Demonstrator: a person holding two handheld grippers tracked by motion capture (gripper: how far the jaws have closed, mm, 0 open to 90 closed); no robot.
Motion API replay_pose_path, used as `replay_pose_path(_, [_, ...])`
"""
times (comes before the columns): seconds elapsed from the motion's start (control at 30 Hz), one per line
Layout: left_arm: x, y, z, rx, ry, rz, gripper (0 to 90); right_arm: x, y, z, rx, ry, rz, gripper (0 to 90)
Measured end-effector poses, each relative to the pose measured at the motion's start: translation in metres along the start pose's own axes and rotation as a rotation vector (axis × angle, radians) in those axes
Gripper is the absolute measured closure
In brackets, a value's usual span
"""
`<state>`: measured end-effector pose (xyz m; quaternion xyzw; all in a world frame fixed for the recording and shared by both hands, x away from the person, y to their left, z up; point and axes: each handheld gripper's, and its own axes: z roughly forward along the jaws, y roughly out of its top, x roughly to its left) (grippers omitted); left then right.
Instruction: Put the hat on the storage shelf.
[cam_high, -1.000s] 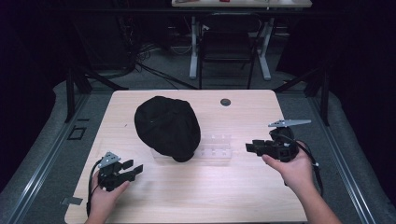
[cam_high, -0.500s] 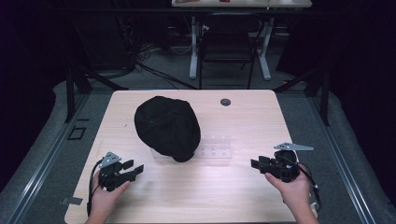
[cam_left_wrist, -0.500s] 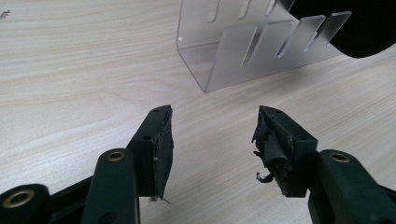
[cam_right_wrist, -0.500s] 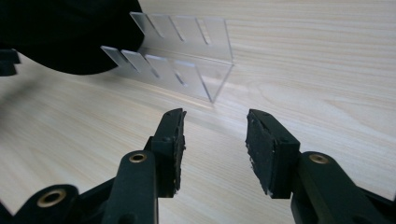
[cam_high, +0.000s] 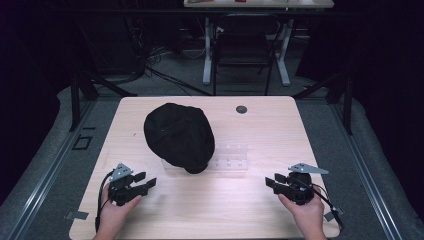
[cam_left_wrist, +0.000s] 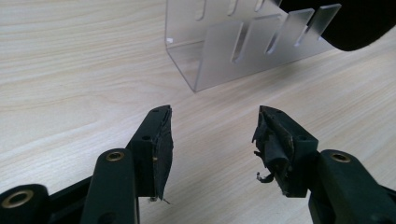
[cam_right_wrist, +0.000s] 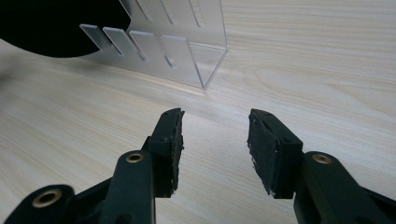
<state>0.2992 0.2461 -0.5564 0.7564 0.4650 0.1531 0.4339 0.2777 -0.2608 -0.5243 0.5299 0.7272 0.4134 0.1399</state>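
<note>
Two tools on the counter (cam_high: 260, 125): the left tool (cam_high: 145, 183) sits near the front left corner, jaws spread and empty, and the right tool (cam_high: 273, 180) near the front right corner, its jaws just opened wide with nothing between them. One black cap (cam_high: 179, 136) rests mid-counter, draped over the left end of one clear slotted rack (cam_high: 231, 159). One small dark round fitting (cam_high: 241, 109) lies near the back edge. Bare wood separates both tools from the rack.
</note>
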Motion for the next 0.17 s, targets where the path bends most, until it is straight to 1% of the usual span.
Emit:
replay_pose_path(0.03, [-0.0014, 0.0005, 0.0003, 0.000, -0.004, 0.001, 46.3, 0.0006, -0.0009, 0.0002, -0.001, -0.006, -0.014, 54.6])
replay_pose_path(0.1, [-0.0044, 0.0017, 0.0006, 0.002, -0.005, 0.018, 46.2, 0.0013, -0.0019, -0.0008, -0.010, -0.015, -0.035, 54.6])
replay_pose_path(0.13, [-0.0069, 0.0025, 0.0010, -0.006, -0.006, 0.021, 46.2, 0.0005, -0.0018, -0.0026, -0.013, -0.029, -0.049, 54.7])
replay_pose_path(0.17, [-0.0069, 0.0025, 0.0010, -0.006, -0.006, 0.021, 45.7, -0.0008, -0.0016, -0.0048, -0.023, -0.039, -0.053, 54.7])
